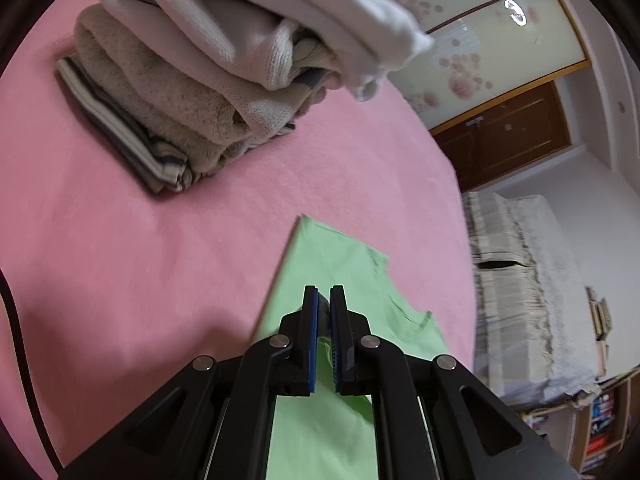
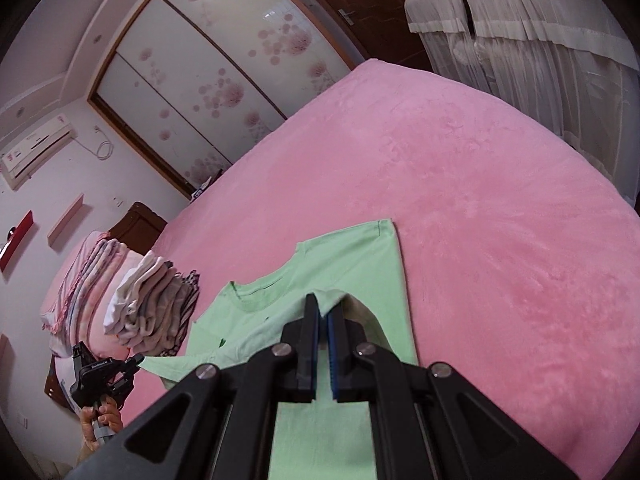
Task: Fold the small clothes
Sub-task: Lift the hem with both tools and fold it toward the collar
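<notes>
Looking down the left wrist view first: the left tool [image 1: 324, 292] has its jaws pinched narrow, and there's green fabric running between the pads further back, so I'd say it's gripping the green shirt [image 1: 340, 276]. The shirt lies on the pink bed [image 1: 160, 240], right under and ahead of the tool. Further ahead and to the left sits one stack of folded clothes [image 1: 176, 92], with a striped piece at the bottom, fuzzy beige ones in the middle and white on top. I can't count the pieces exactly.

Right wrist view: the right tool [image 2: 324, 304] is clamped on a raised bit of the same green shirt, near the collar, with the fabric tenting up at the tips. The left tool shows up low on the left, holding the shirt's far edge, which looks like a sleeve. Behind it are the stack and one pillow [image 2: 80, 280].

So the count is one green shirt, one stack, two tools.

What could go wrong: both grips are thin pinches at the very edge, so pulling the tools apart too hard could slip the cloth out. Uneven lifting would leave a skewed fold, and dragging across the plush cover could bunch the lower layer.
</notes>
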Tool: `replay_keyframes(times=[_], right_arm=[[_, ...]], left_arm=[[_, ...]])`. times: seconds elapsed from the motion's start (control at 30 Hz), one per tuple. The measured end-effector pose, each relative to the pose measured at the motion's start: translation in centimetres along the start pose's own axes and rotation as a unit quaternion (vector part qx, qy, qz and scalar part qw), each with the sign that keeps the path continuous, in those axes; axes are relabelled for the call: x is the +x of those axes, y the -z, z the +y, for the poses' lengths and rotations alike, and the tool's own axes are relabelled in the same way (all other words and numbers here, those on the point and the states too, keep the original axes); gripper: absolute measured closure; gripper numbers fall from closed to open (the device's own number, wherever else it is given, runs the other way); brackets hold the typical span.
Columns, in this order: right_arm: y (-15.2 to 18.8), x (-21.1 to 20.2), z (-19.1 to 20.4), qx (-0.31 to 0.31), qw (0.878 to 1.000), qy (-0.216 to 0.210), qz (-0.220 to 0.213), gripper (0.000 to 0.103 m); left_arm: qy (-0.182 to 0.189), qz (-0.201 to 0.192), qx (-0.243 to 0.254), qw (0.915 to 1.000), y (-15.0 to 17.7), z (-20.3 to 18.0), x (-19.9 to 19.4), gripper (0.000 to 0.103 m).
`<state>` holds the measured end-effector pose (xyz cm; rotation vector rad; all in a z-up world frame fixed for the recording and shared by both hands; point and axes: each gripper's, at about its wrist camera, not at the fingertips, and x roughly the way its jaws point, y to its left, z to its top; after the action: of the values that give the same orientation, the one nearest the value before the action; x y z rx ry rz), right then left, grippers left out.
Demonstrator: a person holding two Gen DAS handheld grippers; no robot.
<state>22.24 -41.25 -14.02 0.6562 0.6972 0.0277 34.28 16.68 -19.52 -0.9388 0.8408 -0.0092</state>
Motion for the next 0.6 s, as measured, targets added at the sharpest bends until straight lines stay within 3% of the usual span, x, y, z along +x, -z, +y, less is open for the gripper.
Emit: replay_keyframes(times=[0.27, 0.6], right_arm=[[-1.6, 4.1, -1.0, 0.017, 1.000, 0.019, 0.006, 0.100], [-4.1, 8.0, -1.7, 0.023, 0.999, 0.038, 0.003, 0.100]], left_arm=[[-0.044, -0.008, 0.027, 0.9986, -1.7, -1.0, 4.7, 0.100], [-0.064, -0.031, 0.027, 0.9971, -3.4, -3.3, 7.8, 0.100]])
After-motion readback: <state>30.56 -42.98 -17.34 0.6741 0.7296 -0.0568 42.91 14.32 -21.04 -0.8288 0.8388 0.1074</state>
